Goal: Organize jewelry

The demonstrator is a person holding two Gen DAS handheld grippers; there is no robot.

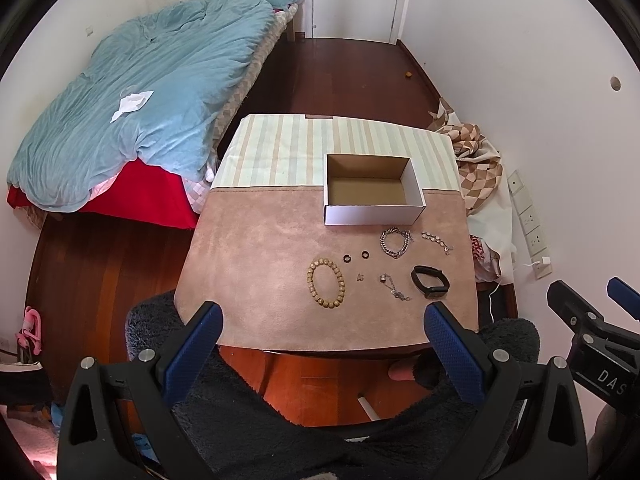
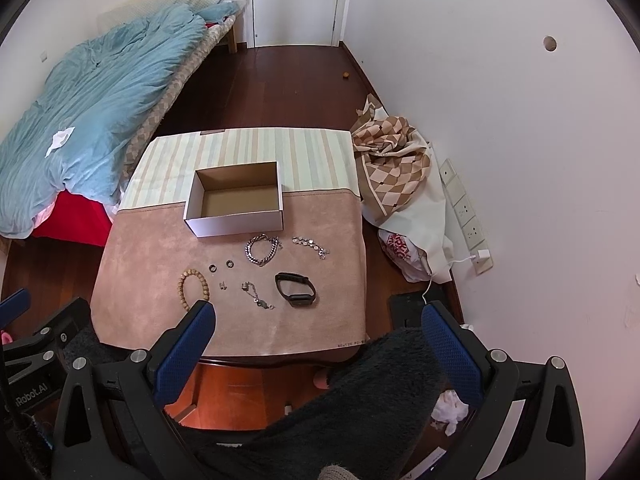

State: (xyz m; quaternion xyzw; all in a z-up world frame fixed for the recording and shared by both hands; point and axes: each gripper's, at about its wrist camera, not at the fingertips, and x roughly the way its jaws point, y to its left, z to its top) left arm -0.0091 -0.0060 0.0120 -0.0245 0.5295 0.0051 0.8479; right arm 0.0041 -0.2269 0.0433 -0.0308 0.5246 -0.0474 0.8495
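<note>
From the left wrist, the left gripper [image 1: 324, 328] hung spread and empty before the table [image 1: 248, 280], jewelry beside the white box [image 1: 374, 194]: beaded bracelet [image 1: 325, 282], black band [image 1: 429, 281]. The right wrist showed the right gripper [image 2: 318, 330] equally released, plus what was probably a charger [image 2: 483, 256].
</note>
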